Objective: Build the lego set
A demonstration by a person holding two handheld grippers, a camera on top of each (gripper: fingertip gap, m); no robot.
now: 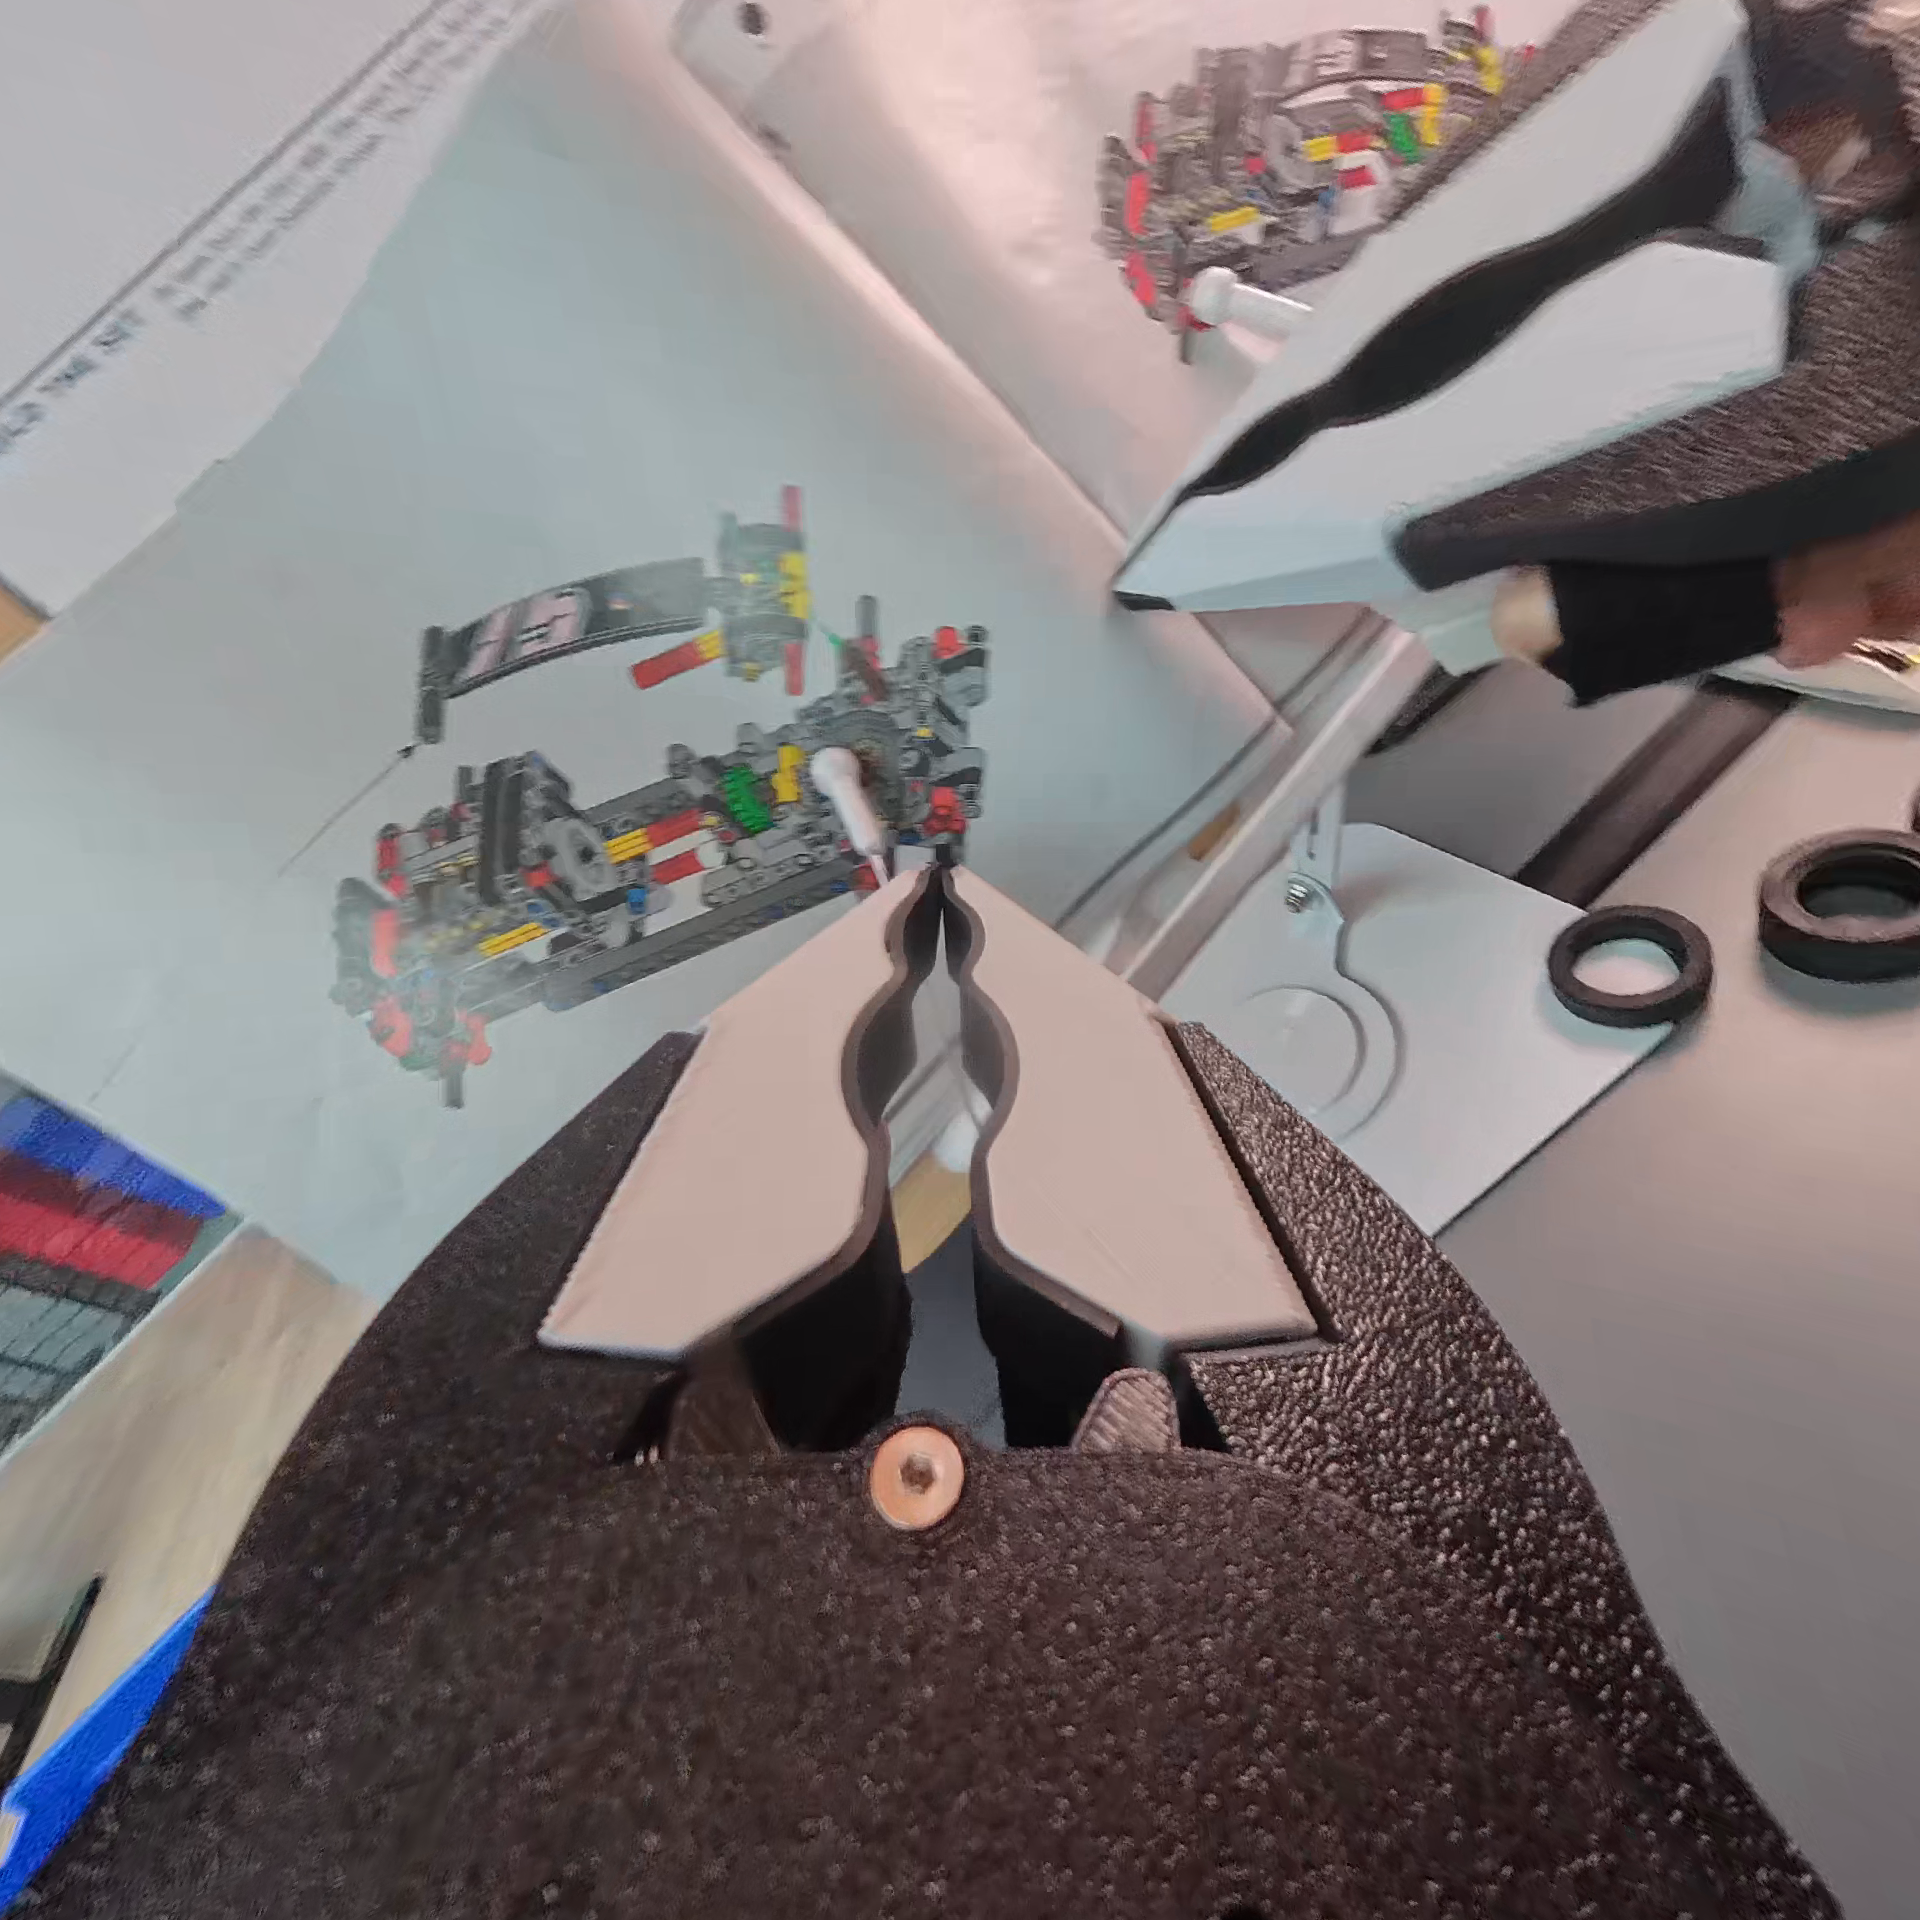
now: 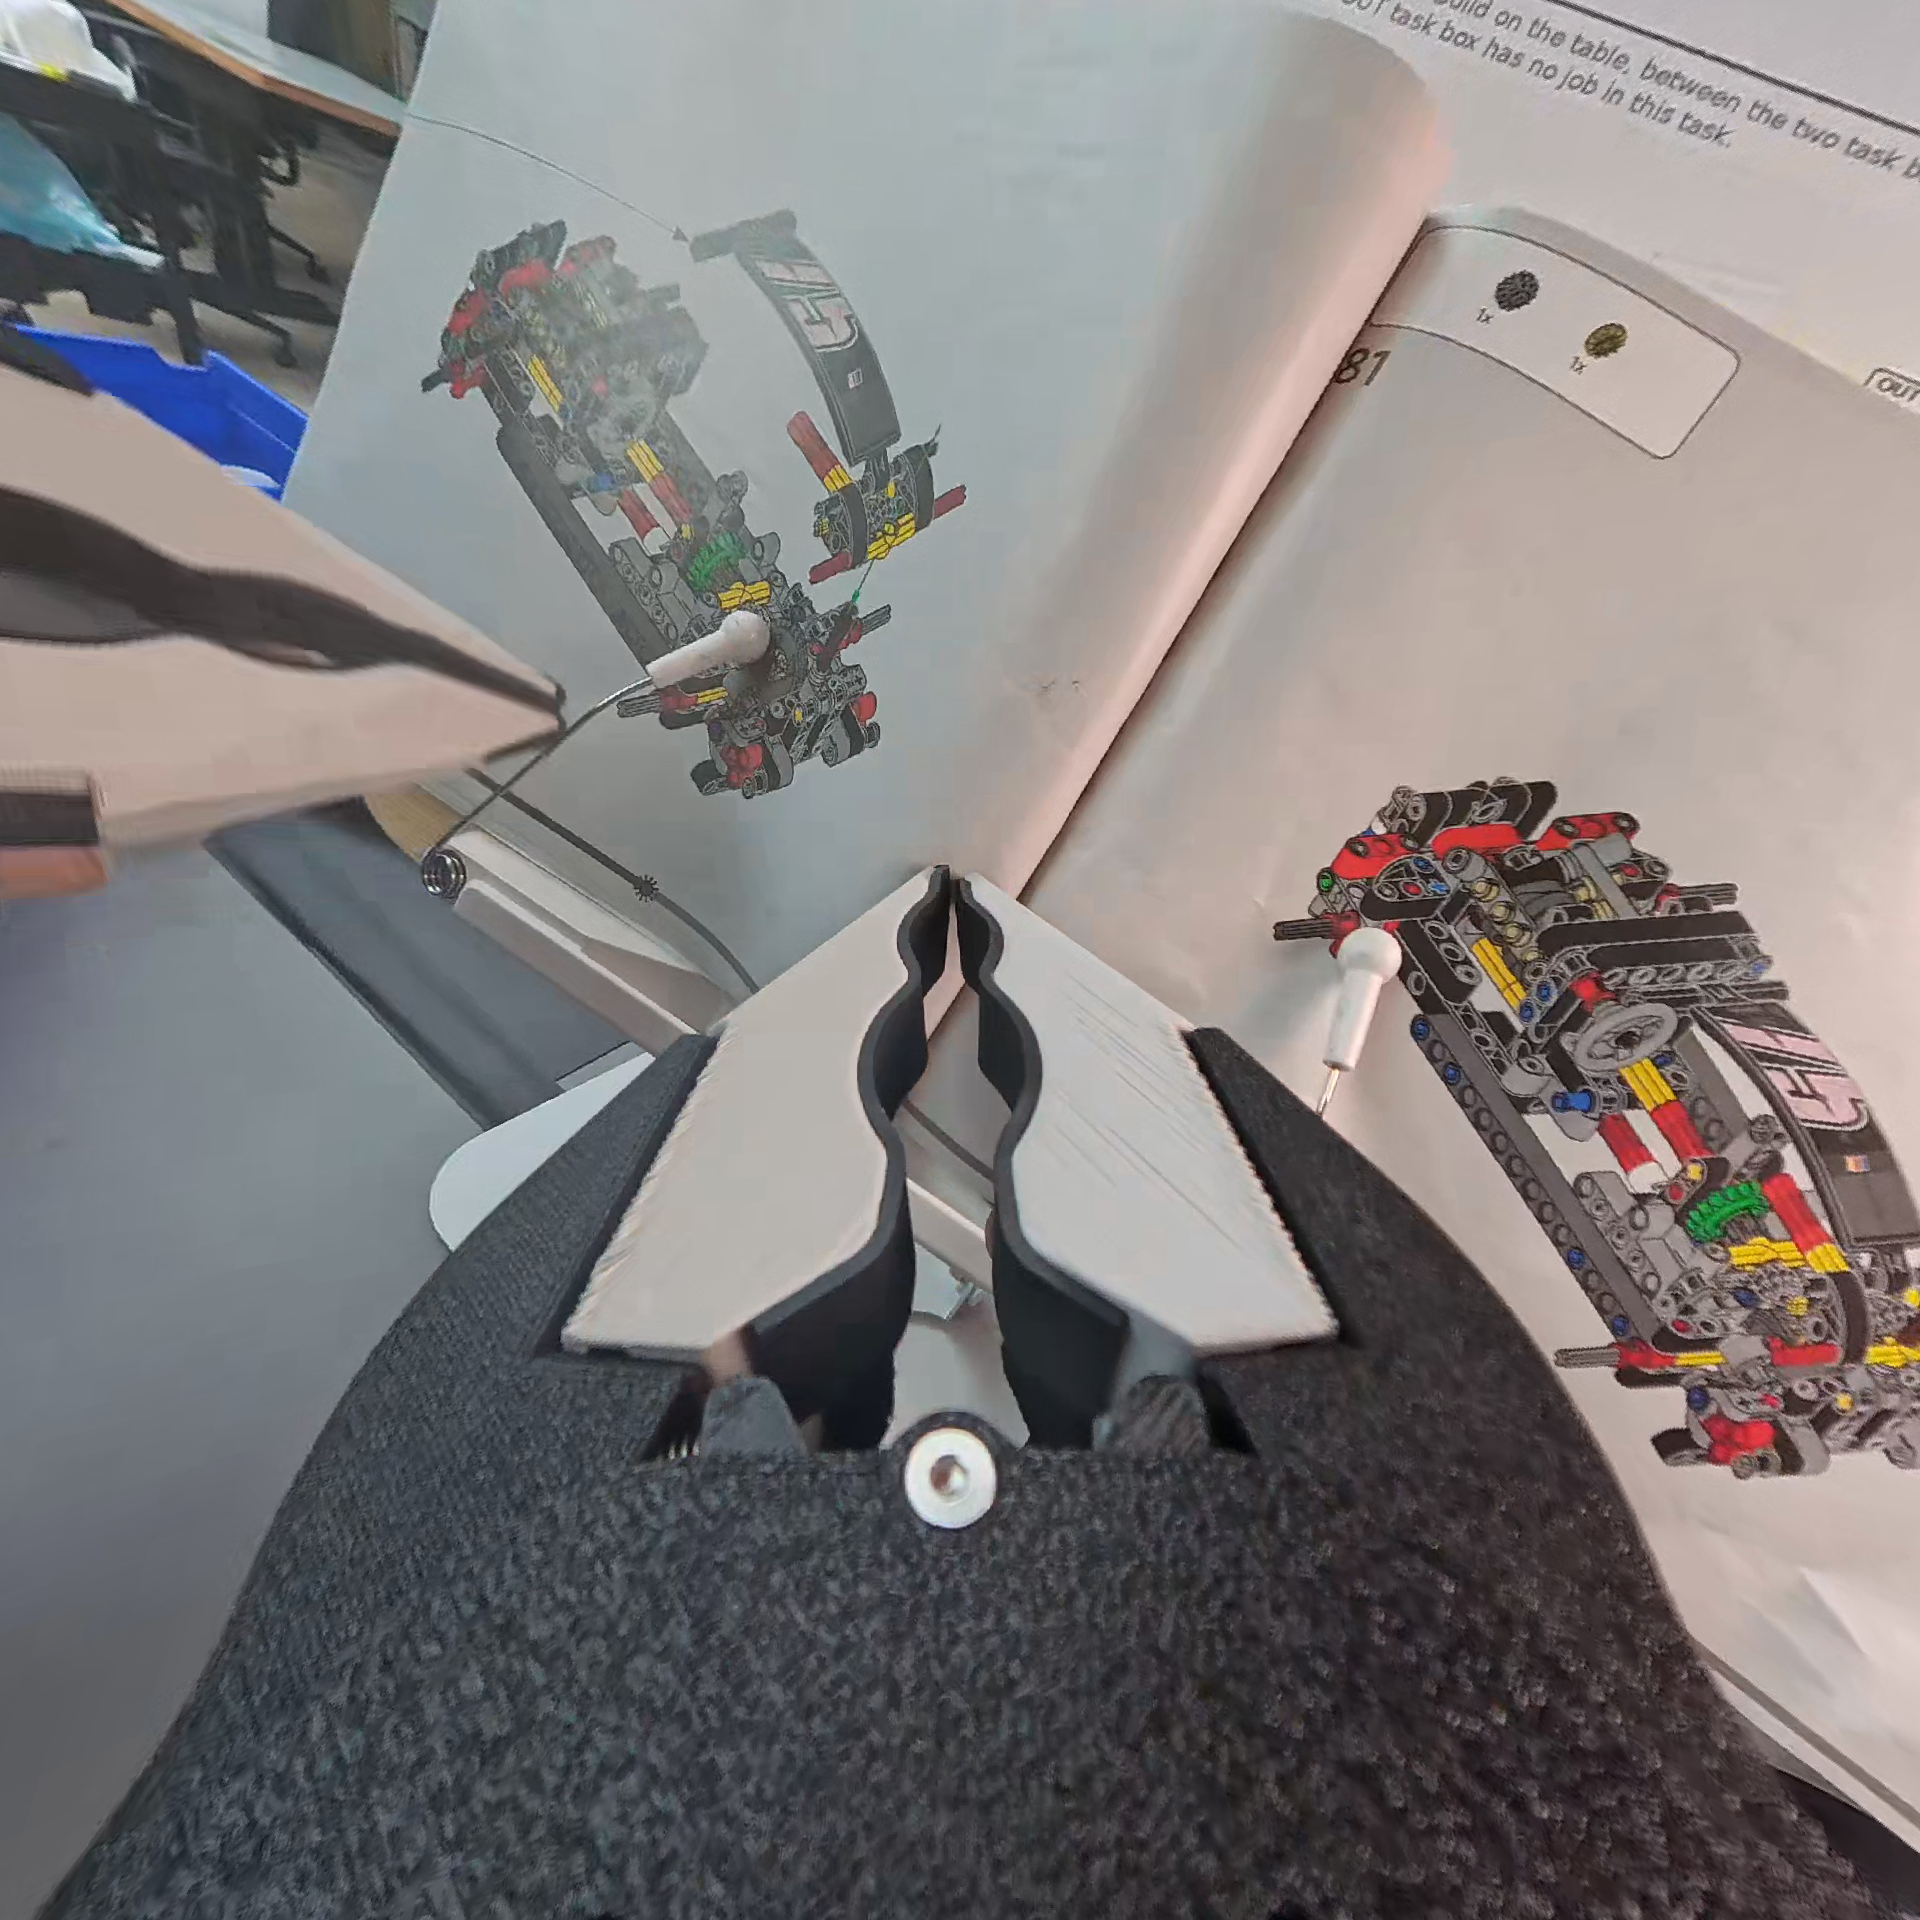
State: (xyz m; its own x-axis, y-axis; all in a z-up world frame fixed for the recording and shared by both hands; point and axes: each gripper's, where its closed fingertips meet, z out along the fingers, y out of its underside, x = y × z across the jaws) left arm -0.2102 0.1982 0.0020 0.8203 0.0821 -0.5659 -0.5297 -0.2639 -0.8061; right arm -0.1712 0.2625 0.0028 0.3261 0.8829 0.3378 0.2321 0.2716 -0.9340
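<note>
Left gripper (image 1: 940, 883): jaws closed, and the thin wire of the left page clip (image 1: 844, 781) appears to be pinched at the very tips. The contact is blurred in the left wrist view, but in the right wrist view the wire is seen meeting the tips. Right gripper (image 2: 951, 883): jaws closed, with nothing seen between them; it is held just in front of the gutter of the instruction booklet (image 2: 1143, 312).

The booklet is propped open on a stand (image 1: 1455, 987), with 2 pages showing. The clip's long axis runs from its white tip, which rests on the left page's printed model, down along the wire to a coil at the stand's lower edge. It lies straight ahead of the left jaws and up-left of the right jaws, so the left gripper is judged nearer. A right page clip (image 2: 1361, 982) rests on the right page, just right of the right gripper.

No loose bricks are seen, only printed models. 2 black rings (image 1: 1631, 961), possibly tyres, lie on the table right of the stand. A blue bin (image 2: 218, 405) sits behind the booklet.

Writing: printed text on a sheet behind the booklet, plus a step number and parts call-out on the right page, not transcribed. No brand mark is made out.

Step judged: freeing the left page for a turn.
</note>
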